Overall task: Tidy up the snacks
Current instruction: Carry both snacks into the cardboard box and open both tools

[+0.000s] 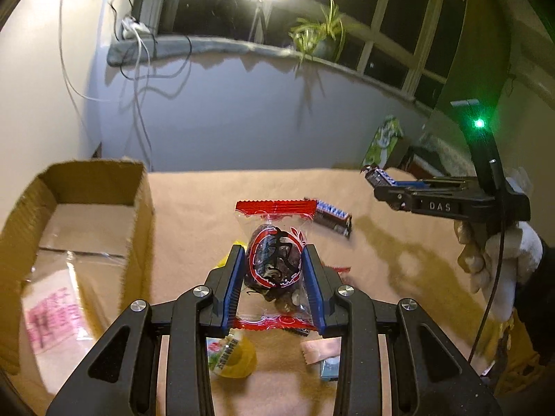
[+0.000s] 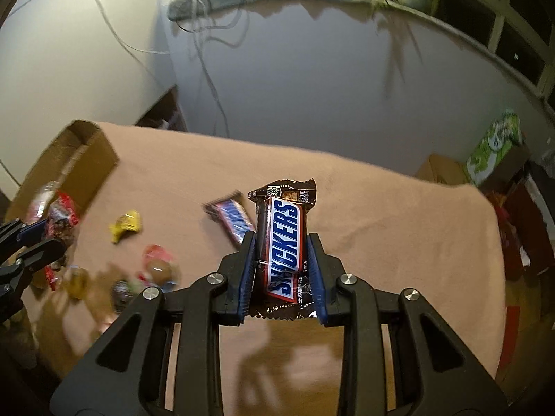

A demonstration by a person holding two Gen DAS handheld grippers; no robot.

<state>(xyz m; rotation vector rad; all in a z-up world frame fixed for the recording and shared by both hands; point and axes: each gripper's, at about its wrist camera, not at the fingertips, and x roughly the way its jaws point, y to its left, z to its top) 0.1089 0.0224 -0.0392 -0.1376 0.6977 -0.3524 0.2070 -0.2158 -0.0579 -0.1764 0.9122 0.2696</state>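
My left gripper (image 1: 273,254) is shut on a clear red-edged date packet (image 1: 274,260) and holds it above the tan cloth. It also shows at the left edge of the right wrist view (image 2: 52,232). My right gripper (image 2: 282,241) is shut on a Snickers bar (image 2: 284,246), held above the cloth; it also shows in the left wrist view (image 1: 376,176). A second Snickers bar (image 1: 331,216) (image 2: 232,220) lies on the cloth. A yellow candy (image 2: 126,225) and several other wrapped snacks (image 2: 158,268) lie at the left.
An open cardboard box (image 1: 138,208) stands at the table's left, with a clear pink-printed bag (image 1: 52,308) inside; it also shows in the right wrist view (image 2: 93,166). A yellow jelly cup (image 1: 232,357) and a pink wrapper (image 1: 321,350) lie below my left gripper. A green carton (image 2: 496,149) stands beyond the table's right edge.
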